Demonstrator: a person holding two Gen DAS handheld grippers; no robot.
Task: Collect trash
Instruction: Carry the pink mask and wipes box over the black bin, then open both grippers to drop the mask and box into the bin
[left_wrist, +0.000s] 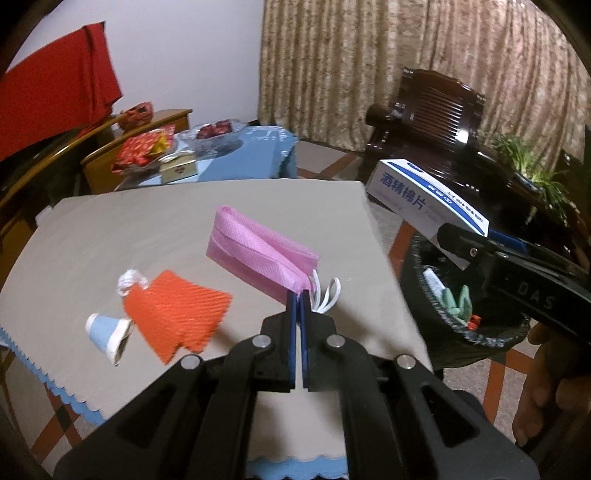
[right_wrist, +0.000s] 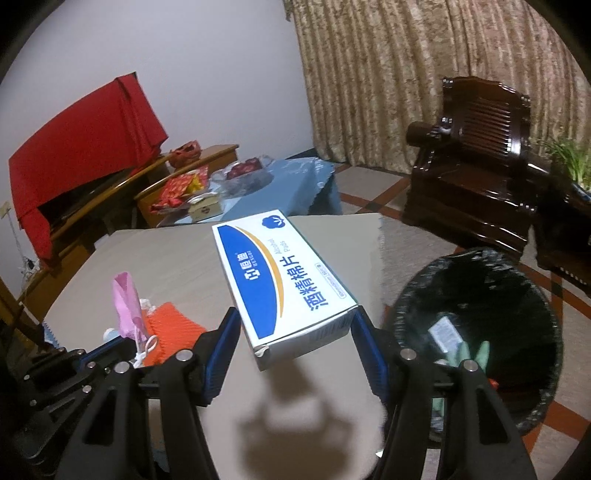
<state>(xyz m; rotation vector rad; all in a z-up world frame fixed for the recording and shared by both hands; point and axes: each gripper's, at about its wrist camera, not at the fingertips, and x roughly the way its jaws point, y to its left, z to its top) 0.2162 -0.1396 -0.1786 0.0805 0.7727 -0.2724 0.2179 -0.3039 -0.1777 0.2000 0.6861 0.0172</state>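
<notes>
Though bagged, the bin (right_wrist: 476, 332) hides its contents – dark, blurred.

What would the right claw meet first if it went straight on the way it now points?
Probably the beige tabletop: the right claw, shut on the alcohol pad box, points down over it; depth is unclear.

A box (right_wrist: 284, 284) is held over the worktop (right_wrist: 177, 258) ahead of the right hand-held gripper (right_wrist: 295, 343); a bin (right_wrist: 476, 332) is set to its right.

A home living room: patterned curtains (right_wrist: 406, 74) at twelve o'clock, a dark carved wooden armchair (right_wrist: 476, 155) at two, snack-laden side table (right_wrist: 280, 184) with blue cloth centrally, tiled floor (right_wrist: 369, 192).
</notes>
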